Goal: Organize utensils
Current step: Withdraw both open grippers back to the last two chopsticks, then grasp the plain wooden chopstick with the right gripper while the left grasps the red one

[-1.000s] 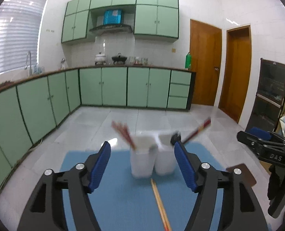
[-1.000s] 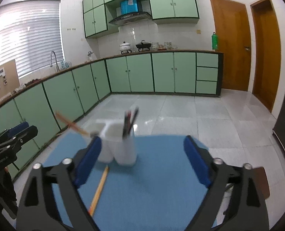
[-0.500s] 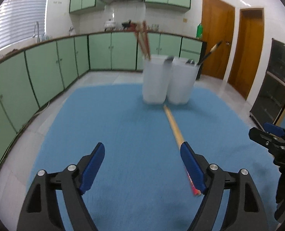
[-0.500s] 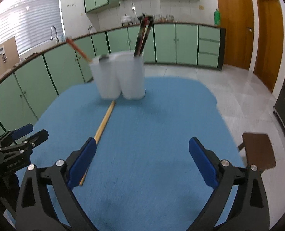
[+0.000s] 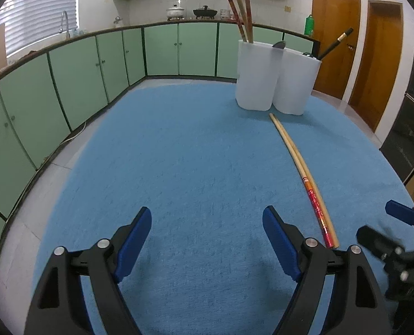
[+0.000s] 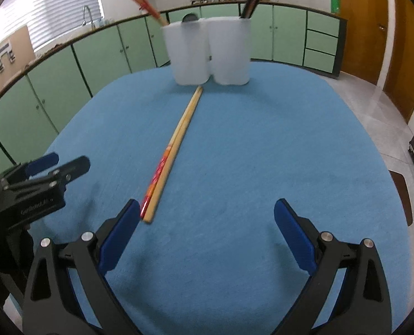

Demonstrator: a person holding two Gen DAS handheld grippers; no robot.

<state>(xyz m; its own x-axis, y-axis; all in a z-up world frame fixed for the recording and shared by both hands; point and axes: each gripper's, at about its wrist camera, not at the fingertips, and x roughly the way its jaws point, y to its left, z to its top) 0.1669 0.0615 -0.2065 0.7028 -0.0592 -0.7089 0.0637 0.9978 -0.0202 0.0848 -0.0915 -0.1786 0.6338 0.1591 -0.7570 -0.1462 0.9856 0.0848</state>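
A pair of chopsticks [image 5: 301, 167] is seen lying flat on the blue-covered counter [image 5: 179, 167], tips just short of the white holder [image 5: 276, 81]. The left claw [image 5: 207, 241] is held low, spread wide, empty. The right claw [image 6: 207, 231] is likewise held low, gaping, nothing gripped.

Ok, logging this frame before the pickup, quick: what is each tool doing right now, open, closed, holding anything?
Left tool: open, holding nothing.
Right tool: open, holding nothing; the chopsticks lie on the mat.
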